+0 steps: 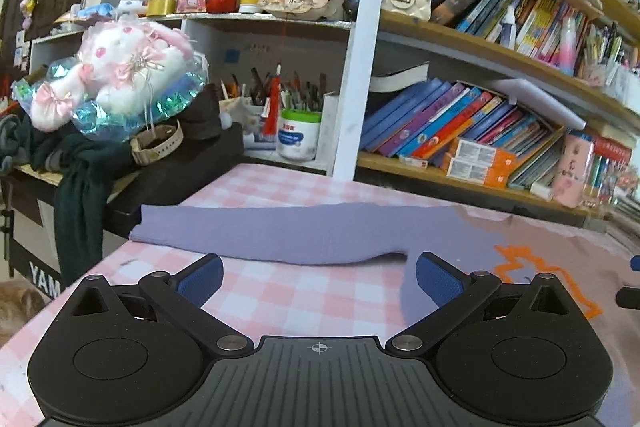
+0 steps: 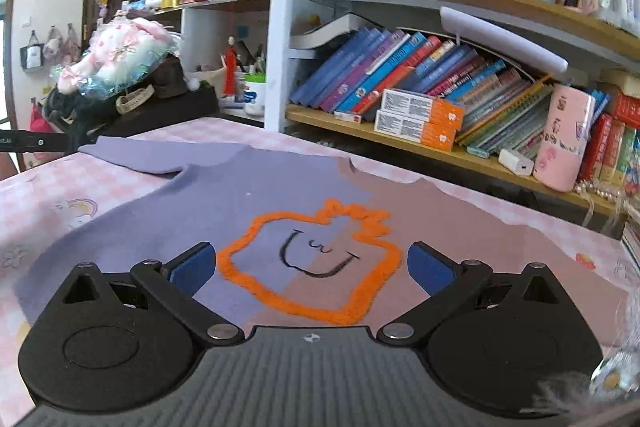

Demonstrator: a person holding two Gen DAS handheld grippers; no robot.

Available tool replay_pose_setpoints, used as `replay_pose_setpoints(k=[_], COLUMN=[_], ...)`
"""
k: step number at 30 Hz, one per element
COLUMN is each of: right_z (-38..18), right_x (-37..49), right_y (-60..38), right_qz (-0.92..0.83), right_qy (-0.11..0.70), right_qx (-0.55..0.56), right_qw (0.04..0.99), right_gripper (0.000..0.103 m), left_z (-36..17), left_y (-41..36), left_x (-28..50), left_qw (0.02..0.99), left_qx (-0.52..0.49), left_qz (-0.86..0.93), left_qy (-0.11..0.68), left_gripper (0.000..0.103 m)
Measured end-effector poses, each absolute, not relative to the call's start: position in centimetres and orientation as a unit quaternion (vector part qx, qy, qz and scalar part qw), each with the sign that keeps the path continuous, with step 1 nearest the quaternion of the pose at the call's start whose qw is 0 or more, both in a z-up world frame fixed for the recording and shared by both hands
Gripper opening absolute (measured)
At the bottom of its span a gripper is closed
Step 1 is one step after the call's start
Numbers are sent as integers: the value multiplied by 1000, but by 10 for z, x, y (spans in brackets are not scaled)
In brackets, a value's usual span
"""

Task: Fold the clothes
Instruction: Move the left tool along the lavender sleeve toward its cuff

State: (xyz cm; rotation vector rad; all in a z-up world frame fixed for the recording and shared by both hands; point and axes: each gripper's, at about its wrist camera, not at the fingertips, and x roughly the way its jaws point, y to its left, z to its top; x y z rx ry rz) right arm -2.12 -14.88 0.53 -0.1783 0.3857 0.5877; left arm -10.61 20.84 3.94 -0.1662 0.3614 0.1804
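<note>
The sweater (image 2: 224, 211), half lilac and half dusty pink, lies spread flat on the checked desk (image 1: 280, 295) with no fold made, so the step in hand looks like the very first one: picking a part to take hold of.

The left tool (image 1: 319, 273) hovers with its jaws wide apart and nothing between them. Just ahead of it the lilac sleeve (image 1: 256, 233) stretches straight out to its left, the cuff reaching the desk's far-left edge. That sleeve is probably the first grab: the tool would need to go forward and left to the cuff, pinch it, and carry it rightward across the body.

The right tool (image 2: 312, 265) is equally spread and empty, poised over the chest, the orange outlined face (image 2: 256, 291) directly between and ahead of its fingers.

Beyond the left tool, a plush toy (image 1: 120, 67) and a dark garment (image 1: 76, 187) crowd a neighbouring ledge close to the cuff. Ahead of the right tool, bookshelves (image 2: 440, 131) run right behind the collar, leaving little room there.
</note>
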Motion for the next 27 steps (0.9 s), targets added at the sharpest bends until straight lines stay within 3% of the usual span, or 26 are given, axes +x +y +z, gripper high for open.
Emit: replay_pose_setpoints(k=[27], right_z=[-12], right_x=[-42], right_y=[-167], right_qz=[327], right_qy=[146], right_qx=[-83], right_qw=[930], right_gripper=[103], left_z=[37], left_y=[168], left_x=[-47], left_qw=[964], left_qx=[-2], left_qz=[130], left_qy=[232], left_gripper=[103])
